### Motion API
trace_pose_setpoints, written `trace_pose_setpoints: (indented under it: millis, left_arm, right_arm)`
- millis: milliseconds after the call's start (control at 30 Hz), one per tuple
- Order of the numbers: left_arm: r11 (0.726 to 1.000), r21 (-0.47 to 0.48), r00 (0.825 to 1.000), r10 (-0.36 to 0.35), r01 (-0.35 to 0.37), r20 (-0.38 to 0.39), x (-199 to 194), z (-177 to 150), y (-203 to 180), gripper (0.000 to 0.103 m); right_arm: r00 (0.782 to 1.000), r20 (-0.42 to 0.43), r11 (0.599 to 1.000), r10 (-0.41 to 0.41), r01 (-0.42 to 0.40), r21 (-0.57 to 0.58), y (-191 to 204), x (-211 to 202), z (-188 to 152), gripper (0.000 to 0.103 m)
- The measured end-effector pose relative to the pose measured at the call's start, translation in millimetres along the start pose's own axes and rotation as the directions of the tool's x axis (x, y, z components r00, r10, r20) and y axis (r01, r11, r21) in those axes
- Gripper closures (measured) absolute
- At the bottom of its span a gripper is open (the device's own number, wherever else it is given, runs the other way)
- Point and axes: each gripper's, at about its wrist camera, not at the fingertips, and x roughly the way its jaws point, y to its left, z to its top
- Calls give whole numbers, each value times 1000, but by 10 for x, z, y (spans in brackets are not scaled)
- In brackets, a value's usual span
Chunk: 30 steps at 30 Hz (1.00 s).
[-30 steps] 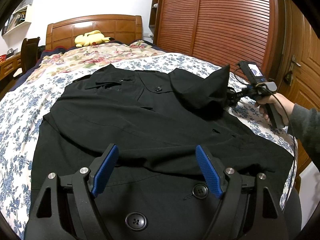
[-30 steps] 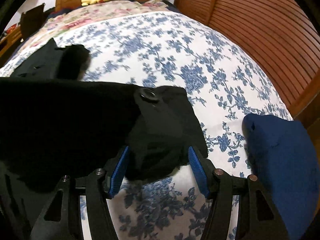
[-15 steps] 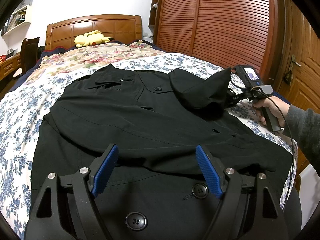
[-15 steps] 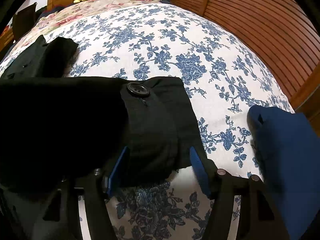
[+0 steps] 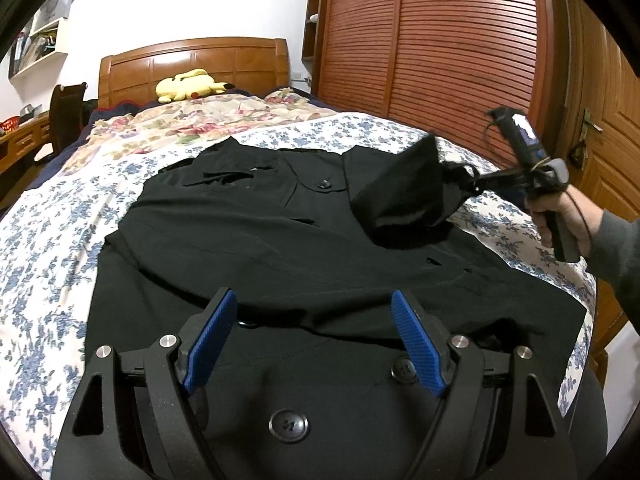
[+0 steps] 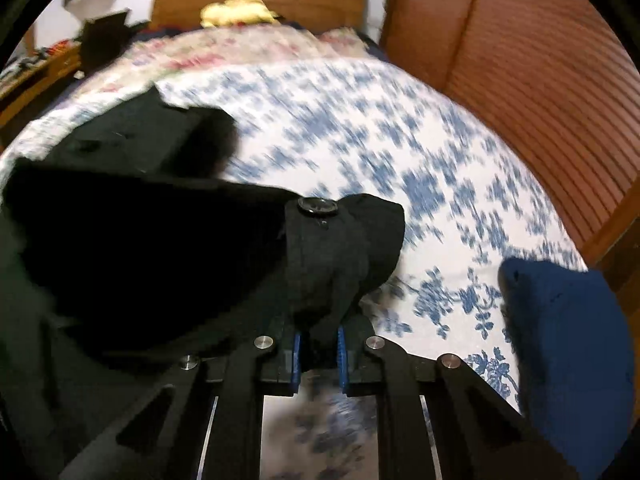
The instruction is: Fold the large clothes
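We see the black coat (image 5: 280,248) spread on the bed (image 5: 48,240), its hem under our wide-open, empty left tool (image 5: 312,340). At two o'clock our right tool (image 6: 318,354) is closing, pinching the lifted sleeve cuff (image 6: 344,248).

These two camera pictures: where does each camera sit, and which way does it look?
Left wrist: on the left tongs, open above the black coat, facing the headboard; the person's right hand shows.
Right wrist: on the right tongs, closing on the coat's sleeve cuff, facing the floral bedsheet.
Shared: coat, bedsheet, yellow plush toy.
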Motion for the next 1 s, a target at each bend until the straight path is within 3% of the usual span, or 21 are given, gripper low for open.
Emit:
trace_pose_setpoints:
  millis: [267,600,733,1000]
  left_arm:
    - [999,-23,999,36,-35,40,-257,23,136,23]
    - [995,-48,991,95,-91,91,-644,54,300,23]
    - [992,-49,988,118,-114,102,-763,56,328,23]
    - [990,-47,980,141,-136,142,-987,117,364,23]
  right_arm:
    - [981,142,987,134,-120,-102,514,-863,64,90]
    - [925,253,940,283,-215,-266,1124,-1748,-46,90]
    - [911,252,920,325,-244,-306,1233,-1925,-168,89]
    - [905,196,898,377,-306,-316,1357,-1904,-413,89]
